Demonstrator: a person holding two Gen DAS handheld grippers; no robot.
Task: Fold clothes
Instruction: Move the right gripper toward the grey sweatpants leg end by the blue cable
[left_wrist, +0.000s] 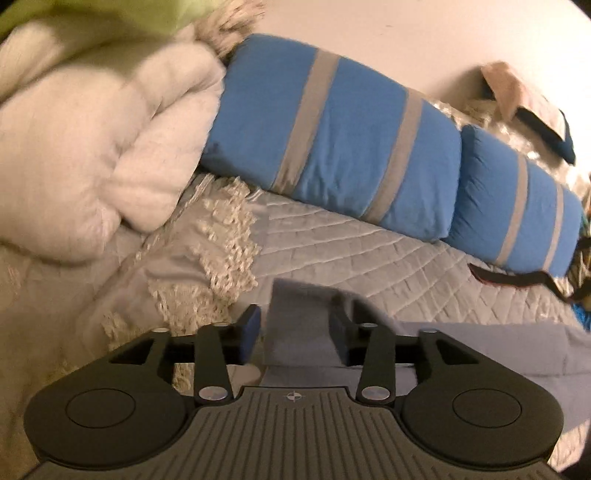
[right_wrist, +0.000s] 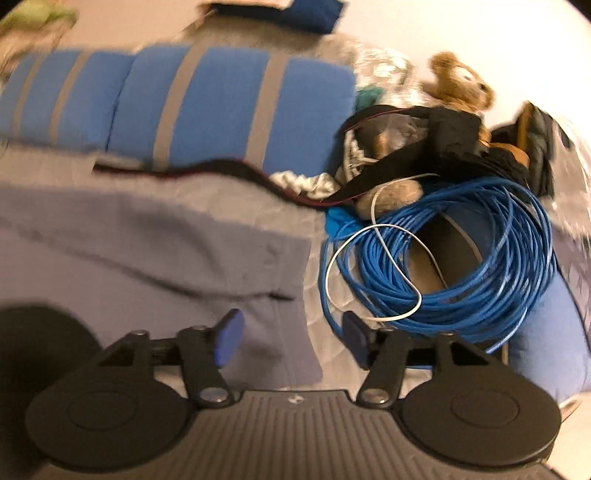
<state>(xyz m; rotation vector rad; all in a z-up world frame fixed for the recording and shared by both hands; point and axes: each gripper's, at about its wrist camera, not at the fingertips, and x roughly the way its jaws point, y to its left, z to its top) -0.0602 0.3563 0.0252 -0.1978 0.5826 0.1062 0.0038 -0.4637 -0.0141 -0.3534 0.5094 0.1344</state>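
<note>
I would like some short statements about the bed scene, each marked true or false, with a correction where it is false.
1. The two blue pillows have grey stripes. True.
2. The coil of blue cable lies on top of the pillows. False: it lies on the bed beside the grey garment, apart from the pillows.
3. The right gripper has its jaws apart and presses on nothing. True.
4. The white fluffy blanket is folded neatly under the left gripper. False: it is bunched up beyond the gripper, against a pillow.
5. A brown teddy bear sits behind the clutter. True.
</note>
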